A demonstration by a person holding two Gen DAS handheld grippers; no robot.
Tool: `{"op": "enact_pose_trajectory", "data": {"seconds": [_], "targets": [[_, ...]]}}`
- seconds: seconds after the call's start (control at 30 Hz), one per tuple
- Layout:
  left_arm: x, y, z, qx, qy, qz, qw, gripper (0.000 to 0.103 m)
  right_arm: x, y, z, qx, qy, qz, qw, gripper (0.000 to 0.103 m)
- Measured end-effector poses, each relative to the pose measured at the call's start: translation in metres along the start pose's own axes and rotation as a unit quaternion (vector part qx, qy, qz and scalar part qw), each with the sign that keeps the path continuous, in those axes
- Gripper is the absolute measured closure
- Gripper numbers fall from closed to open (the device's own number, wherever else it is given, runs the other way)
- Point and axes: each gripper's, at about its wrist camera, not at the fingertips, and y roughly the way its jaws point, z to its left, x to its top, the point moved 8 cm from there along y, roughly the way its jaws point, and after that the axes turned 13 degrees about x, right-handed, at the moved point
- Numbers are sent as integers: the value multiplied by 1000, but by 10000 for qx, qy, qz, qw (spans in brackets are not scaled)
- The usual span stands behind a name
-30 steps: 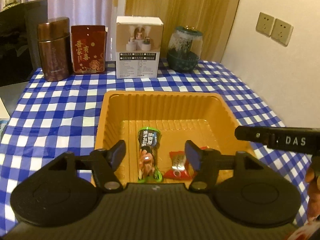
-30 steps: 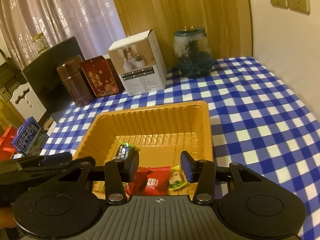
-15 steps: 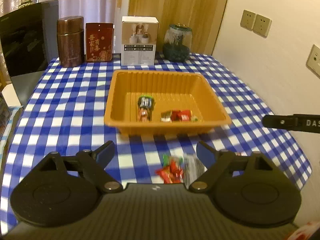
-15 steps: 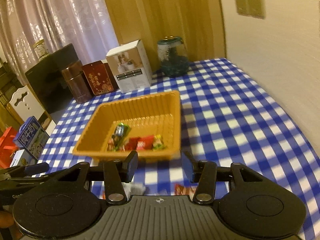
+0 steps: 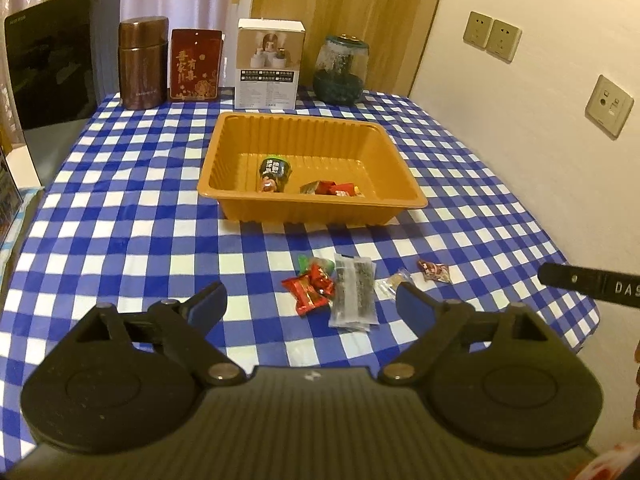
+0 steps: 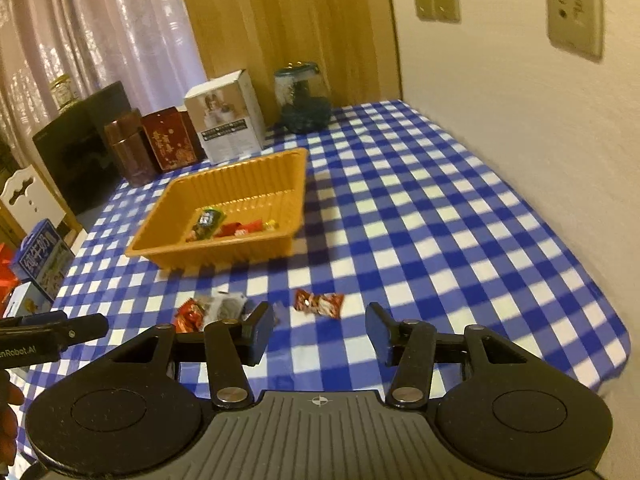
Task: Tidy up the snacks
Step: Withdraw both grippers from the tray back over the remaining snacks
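Note:
An orange tray (image 5: pixel 312 214) (image 6: pixel 224 250) sits mid-table holding a green snack pack (image 5: pixel 273 172) and several red candies (image 5: pixel 334 189). Loose snacks lie on the checked cloth in front of it: red candies (image 5: pixel 310 290), a clear grey packet (image 5: pixel 354 294), a small pale candy (image 5: pixel 394 283) and a red candy (image 5: pixel 435 271) (image 6: pixel 319 303). My left gripper (image 5: pixel 312 306) is open and empty, just short of the loose pile. My right gripper (image 6: pixel 320 330) is open and empty, just short of the red candy.
At the table's back stand a brown canister (image 5: pixel 143 63), a red box (image 5: pixel 195 65), a white box (image 5: pixel 269 65) and a glass jar (image 5: pixel 339 69). A wall with sockets (image 5: pixel 492 35) runs along the right. A milk carton (image 6: pixel 40 258) sits off the left edge.
Both grippers have pulled back from over the tray toward the table's front edge. The loose snacks in front of the tray have come into view. Both grippers have opened wider.

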Motion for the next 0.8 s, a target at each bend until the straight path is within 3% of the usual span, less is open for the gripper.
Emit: {"op": "enact_pose_trajectory", "data": {"seconds": [0.47,0.8], "targets": [[-4,6,-26,-161,300,-52,9994,14,-23,5,-24,-62,200,144,9997,51],[-9,30,-49,-307,626,269,9972,34,-19,16,-31,-69,-86,223,9997,51]]}}
